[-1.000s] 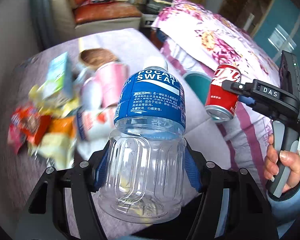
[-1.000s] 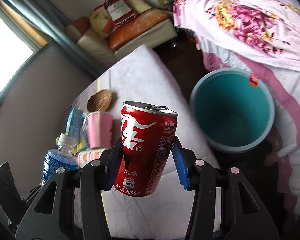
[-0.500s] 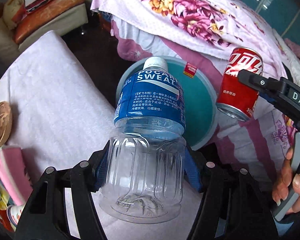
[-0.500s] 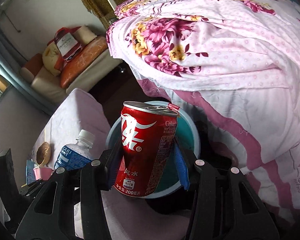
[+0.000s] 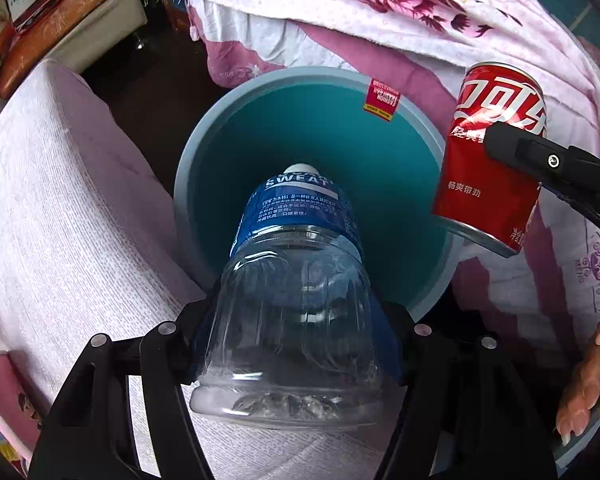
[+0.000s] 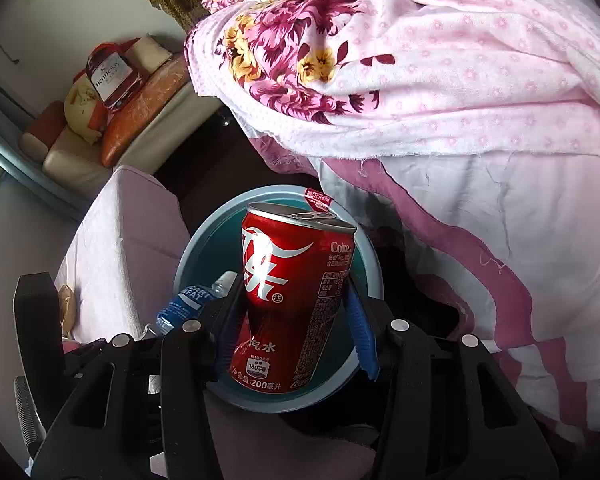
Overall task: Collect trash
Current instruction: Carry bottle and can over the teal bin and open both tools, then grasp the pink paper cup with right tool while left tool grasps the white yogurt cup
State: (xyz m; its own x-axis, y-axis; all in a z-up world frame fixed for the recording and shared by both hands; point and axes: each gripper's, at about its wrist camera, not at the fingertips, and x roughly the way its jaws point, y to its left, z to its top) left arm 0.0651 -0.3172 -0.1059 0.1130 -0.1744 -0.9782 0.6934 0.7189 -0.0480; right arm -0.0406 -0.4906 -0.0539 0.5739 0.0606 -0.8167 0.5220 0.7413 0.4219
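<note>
My left gripper is shut on a clear plastic bottle with a blue label and white cap. The bottle points cap-down over the mouth of a teal bin. My right gripper is shut on a red cola can, which hangs over the same bin. From the left wrist view the can hovers at the bin's right rim, held by the other gripper's black finger. The bottle shows in the right wrist view, low at the left, over the bin. The bin's inside looks bare where visible.
A table under a pale pink cloth lies left of the bin. A bed with a floral quilt rises behind and right of it. A cushioned bench with bags stands at the back. A pink cup sits at the table's near left.
Both grippers swung from the littered table toward the bin and tipped downward. The bottle now hangs over the bin's mouth and the can stands at its rim. Both grips stayed the same.
</note>
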